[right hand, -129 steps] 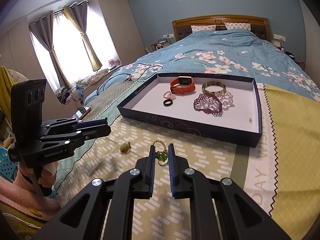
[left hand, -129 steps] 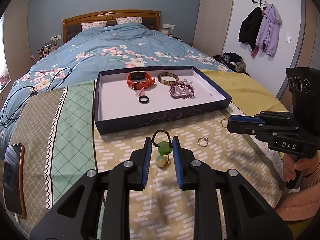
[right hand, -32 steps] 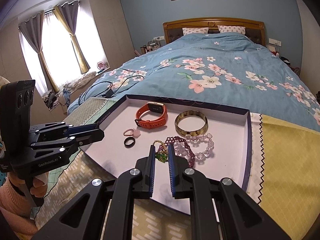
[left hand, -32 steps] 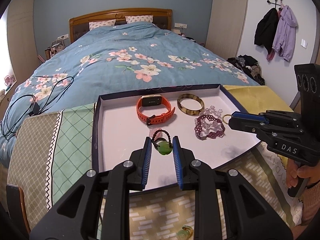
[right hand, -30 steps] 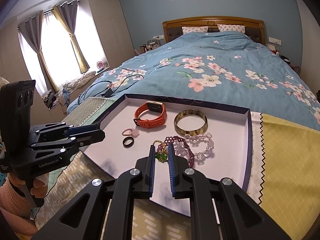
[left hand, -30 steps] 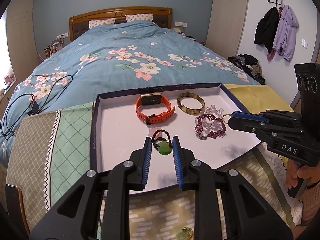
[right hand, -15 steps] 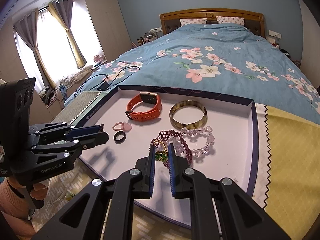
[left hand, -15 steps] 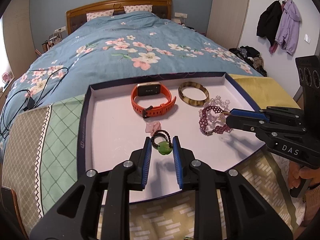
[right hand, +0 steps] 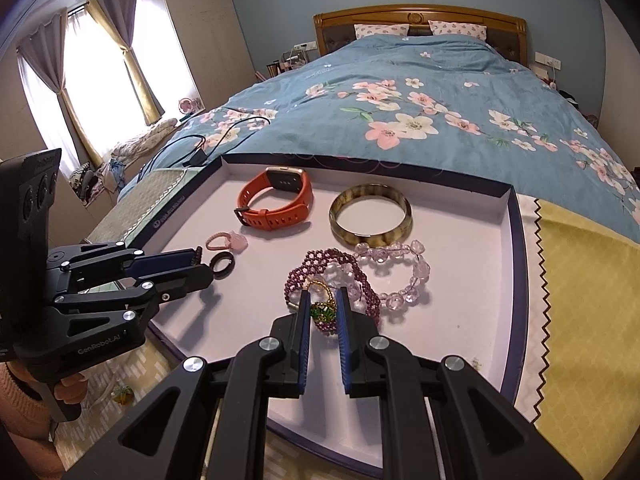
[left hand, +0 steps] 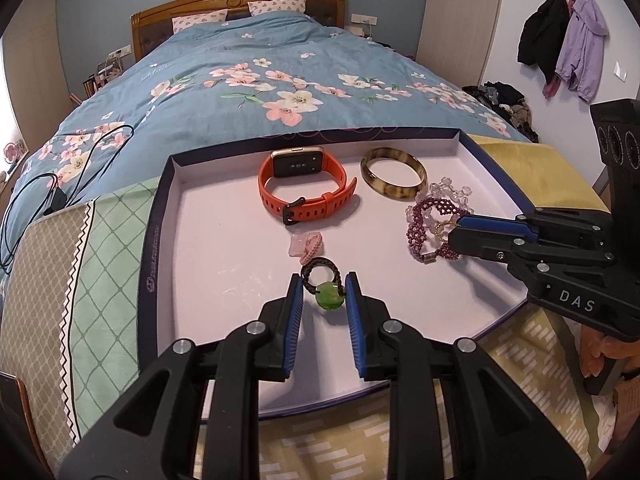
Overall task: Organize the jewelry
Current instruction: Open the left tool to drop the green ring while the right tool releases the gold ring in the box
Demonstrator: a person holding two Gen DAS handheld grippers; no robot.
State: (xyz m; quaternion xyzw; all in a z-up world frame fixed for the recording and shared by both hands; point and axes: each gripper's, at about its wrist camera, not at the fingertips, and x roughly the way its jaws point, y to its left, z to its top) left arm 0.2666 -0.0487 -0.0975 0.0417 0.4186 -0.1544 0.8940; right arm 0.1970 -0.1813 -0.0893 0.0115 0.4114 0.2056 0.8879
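Note:
My left gripper [left hand: 323, 286] is shut on a green-stone ring with a dark braided band [left hand: 325, 285], held low over the white tray [left hand: 208, 240] just in front of a pink ring [left hand: 308, 245]. My right gripper [right hand: 321, 300] is shut on a gold beaded ring with a green stone [right hand: 322, 306], held over the purple beaded bracelet [right hand: 308, 264]. It also shows in the left wrist view [left hand: 452, 234]. The tray holds an orange watch [left hand: 304, 190], a brown bangle [left hand: 394, 172], a clear crystal bracelet [right hand: 400, 272] and a black ring [right hand: 223, 264].
The tray lies on a patterned cloth at the foot of a bed with a blue floral quilt [left hand: 260, 80]. A small green and gold ring [right hand: 122, 392] lies on the cloth left of the tray. Black cables [left hand: 48, 184] lie on the quilt at left.
Both grippers have moved from the cloth forward over the tray, each carrying its ring, and have come lower toward the tray floor in the last half second.

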